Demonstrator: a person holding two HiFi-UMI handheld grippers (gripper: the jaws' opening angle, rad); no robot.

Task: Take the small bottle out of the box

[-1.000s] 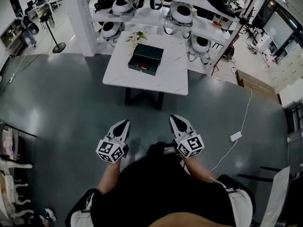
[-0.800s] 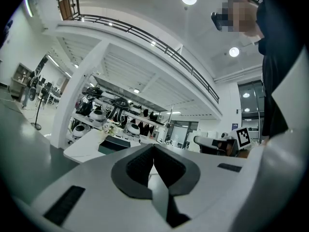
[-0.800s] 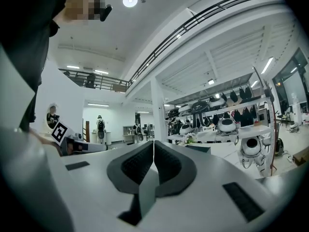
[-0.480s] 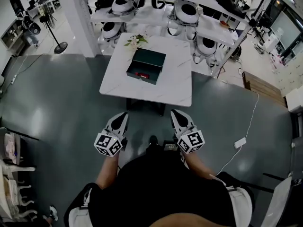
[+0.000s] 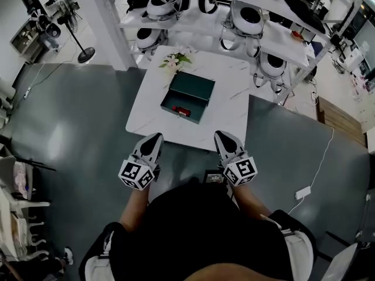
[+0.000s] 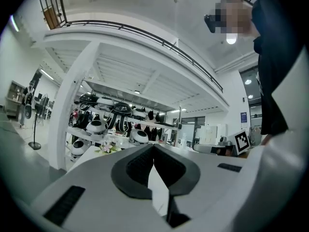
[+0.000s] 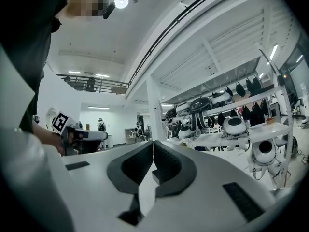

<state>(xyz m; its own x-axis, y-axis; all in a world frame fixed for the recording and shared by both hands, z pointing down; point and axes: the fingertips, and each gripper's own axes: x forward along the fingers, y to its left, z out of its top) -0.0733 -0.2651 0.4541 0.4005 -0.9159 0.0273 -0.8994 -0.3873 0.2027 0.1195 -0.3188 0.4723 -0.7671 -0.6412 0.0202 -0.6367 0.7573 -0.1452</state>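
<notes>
Found the small bottle [image 5: 181, 110] lying red inside the open box [image 5: 199, 88] on the table [image 5: 228, 117], judged it light, rigid, probably slick, best pinched across its body, with left gripper [image 5: 156, 137] and right gripper [image 5: 220, 135] both pressed together, empty, near the table's edge.

Head view looks steeply down on the table [image 5: 229, 101] from well back; both gripper views share the shelves [image 6: 112, 123] beyond.
</notes>
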